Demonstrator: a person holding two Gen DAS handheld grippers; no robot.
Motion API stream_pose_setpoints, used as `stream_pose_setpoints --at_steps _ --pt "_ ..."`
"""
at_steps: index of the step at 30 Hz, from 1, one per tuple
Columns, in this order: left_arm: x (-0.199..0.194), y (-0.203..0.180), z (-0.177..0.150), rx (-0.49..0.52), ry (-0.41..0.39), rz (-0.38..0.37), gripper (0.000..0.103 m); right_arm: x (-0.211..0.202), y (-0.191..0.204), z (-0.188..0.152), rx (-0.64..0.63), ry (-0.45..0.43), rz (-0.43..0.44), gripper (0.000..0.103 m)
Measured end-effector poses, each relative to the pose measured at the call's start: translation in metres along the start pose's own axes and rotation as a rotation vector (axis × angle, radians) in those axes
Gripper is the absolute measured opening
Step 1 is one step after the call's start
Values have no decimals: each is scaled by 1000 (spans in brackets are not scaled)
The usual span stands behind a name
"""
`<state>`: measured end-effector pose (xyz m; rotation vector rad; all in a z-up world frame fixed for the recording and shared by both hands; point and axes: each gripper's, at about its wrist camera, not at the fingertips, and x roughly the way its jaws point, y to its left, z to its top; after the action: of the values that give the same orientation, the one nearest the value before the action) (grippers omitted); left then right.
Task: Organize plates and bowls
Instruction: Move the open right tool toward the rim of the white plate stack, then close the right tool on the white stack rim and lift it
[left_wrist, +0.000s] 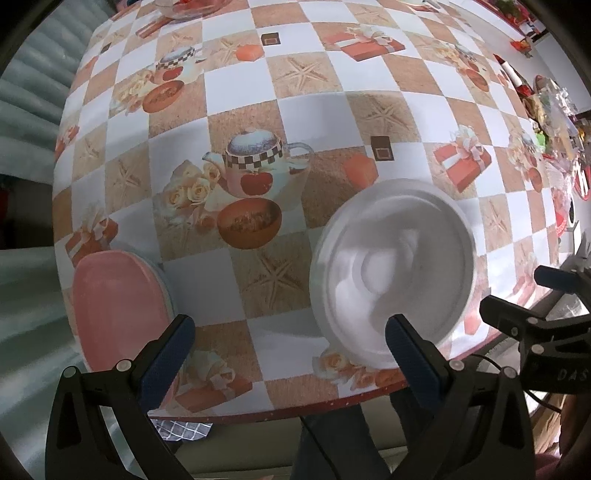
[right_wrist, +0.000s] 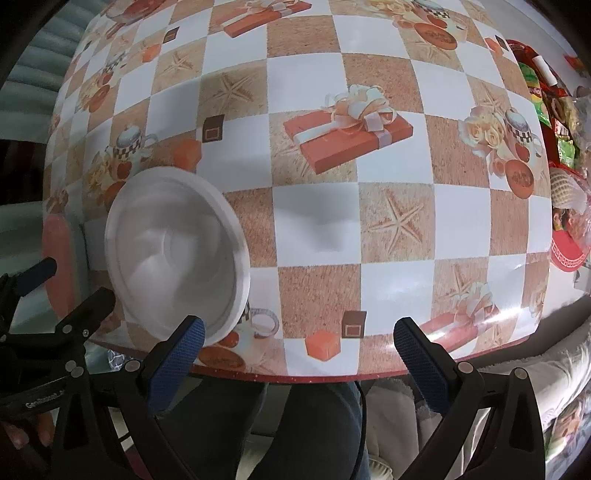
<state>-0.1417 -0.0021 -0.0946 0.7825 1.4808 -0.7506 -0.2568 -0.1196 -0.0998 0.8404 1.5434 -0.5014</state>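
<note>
One white bowl (left_wrist: 391, 273), round and smooth, is seen ahead of the left gripper (left_wrist: 288, 343), near its right finger. One pink plate (left_wrist: 118, 310) lies by the left finger. Both jaws are spread, nothing gripped; the right gripper (right_wrist: 299, 345) likewise over the checked tablecloth (right_wrist: 317, 221).

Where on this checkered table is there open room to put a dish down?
The widest free patch lies right of the white round bowl, toward the heap of snack packets at the far right. A narrower strip runs between the bowl and the pink plate. The near-left corner, with both dishes, is crowded.
</note>
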Motion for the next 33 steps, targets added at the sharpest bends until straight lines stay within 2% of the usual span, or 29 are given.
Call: stream_pose_setpoints --at_steps 20,30,33 --pt "45 -3 9 -36 26 39 103 39 -3 45 14 42 -2 103" --pt "74 10 10 -45 38 32 103 74 -5 59 15 65 -8 103" --pt "79 15 9 -47 34 10 103 84 -9 60 33 75 25 103"
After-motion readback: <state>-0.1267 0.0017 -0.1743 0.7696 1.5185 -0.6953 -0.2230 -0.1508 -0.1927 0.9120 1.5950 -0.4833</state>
